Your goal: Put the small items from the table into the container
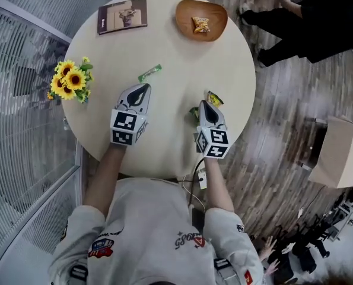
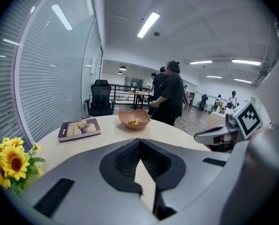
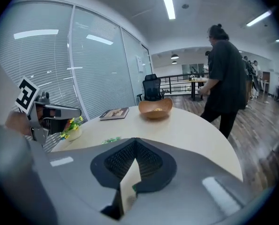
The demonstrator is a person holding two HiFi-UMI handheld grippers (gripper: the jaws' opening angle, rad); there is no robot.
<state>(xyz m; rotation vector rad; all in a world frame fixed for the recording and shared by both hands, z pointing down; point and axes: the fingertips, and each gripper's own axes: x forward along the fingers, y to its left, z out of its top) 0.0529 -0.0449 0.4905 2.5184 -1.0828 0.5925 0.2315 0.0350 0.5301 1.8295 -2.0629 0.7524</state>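
Note:
A wooden bowl (image 1: 215, 24) stands at the table's far side with one orange snack packet (image 1: 200, 24) in it. A green packet (image 1: 149, 72) lies mid-table, just beyond my left gripper (image 1: 145, 88), whose jaws meet at the tips with nothing between them. My right gripper (image 1: 206, 103) is shut and holds nothing. A yellow-green packet (image 1: 215, 98) lies by its tip on the right, and another green packet (image 1: 194, 113) on its left. The right gripper view shows the bowl (image 3: 155, 108) and the green packet (image 3: 111, 139) ahead of the closed jaws.
A book (image 1: 122, 15) lies at the far left of the round table (image 1: 182, 58), and sunflowers (image 1: 69, 81) stand at its left edge. A person (image 3: 223, 69) stands beyond the table, others sit at the top right, and a window wall runs along the left.

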